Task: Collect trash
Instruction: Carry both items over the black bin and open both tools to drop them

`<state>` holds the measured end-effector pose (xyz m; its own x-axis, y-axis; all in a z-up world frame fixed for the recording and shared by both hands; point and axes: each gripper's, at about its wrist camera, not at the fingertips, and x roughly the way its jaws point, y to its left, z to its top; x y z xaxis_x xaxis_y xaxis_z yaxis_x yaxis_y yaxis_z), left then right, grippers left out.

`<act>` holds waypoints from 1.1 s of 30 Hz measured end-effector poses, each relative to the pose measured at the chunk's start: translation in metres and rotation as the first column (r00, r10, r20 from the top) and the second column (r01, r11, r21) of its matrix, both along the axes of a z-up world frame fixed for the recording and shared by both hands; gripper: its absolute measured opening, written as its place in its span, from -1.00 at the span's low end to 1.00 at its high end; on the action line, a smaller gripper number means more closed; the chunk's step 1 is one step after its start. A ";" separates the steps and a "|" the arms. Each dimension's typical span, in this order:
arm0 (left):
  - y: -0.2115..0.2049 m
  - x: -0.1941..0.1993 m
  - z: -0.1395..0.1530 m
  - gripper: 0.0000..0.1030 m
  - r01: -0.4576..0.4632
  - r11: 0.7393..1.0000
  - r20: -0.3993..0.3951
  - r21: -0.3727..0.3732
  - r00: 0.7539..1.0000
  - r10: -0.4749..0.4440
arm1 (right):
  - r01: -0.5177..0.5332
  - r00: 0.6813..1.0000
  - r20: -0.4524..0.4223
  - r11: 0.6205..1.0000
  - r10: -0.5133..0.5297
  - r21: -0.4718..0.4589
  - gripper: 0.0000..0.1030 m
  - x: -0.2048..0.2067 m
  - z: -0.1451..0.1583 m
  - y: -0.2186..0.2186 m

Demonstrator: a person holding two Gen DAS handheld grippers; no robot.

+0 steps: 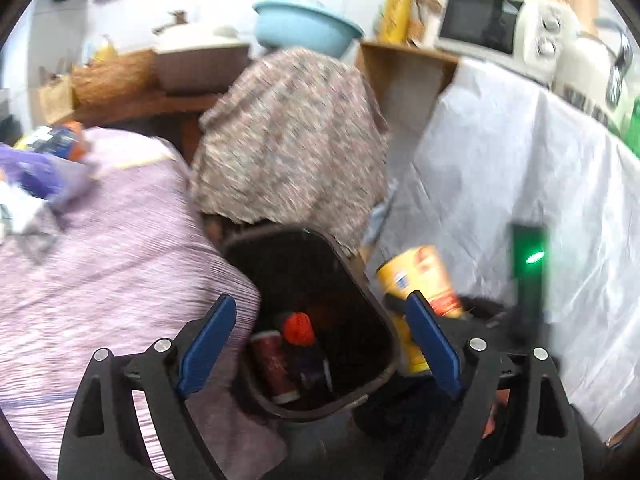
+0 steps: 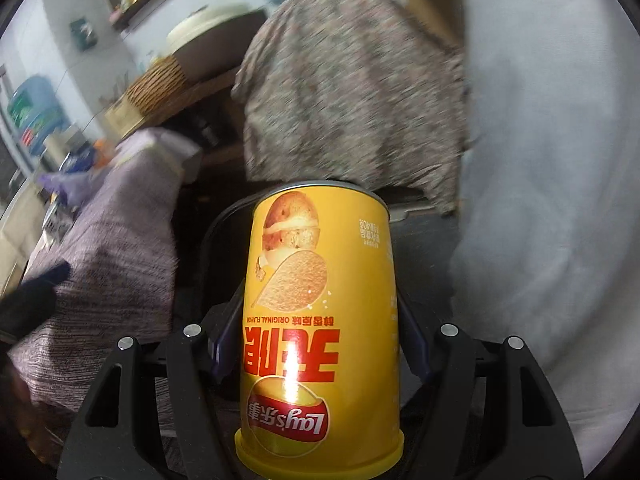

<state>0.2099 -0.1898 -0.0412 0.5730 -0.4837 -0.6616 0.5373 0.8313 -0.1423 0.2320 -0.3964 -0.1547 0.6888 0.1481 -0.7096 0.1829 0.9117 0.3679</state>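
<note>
The can is a short yellow chip tube held upside down: its red-and-white logo and red lettering read inverted, a potato and a single crisp are printed above them, a yellow plastic lid sits at the near end and a metal rim at the far end. A streak of glare runs down its middle. The right gripper is clenched on it, a blue pad pressed to each side of its lower half, and carries it in the air in front of the bin, whose dark rim curves behind the can. From the left wrist camera the same can shows tilted just right of the bin, close to its rim and outside it. The bin is dark brown and open, and down inside lie a dark red can and something with a bright orange-red cap. The left gripper is released, its blue fingers spread wide over the bin's mouth with nothing between them. A purple striped cloth covers the surface to the left, a floral cloth hangs behind the bin, and a white sheet drapes to the right.
</note>
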 end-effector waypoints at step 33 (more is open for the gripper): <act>0.090 -0.001 0.030 0.74 -0.173 0.981 0.024 -0.087 0.984 0.175 | -0.235 0.859 -0.488 0.967 0.157 -0.103 0.38 0.150 -0.121 0.091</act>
<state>0.2089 -0.0998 -0.0112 0.6734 -0.4280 -0.6027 0.3908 0.8982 -0.2012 0.3819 -0.3055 -0.2758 0.2334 0.1073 -0.9664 0.1103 0.9846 0.1360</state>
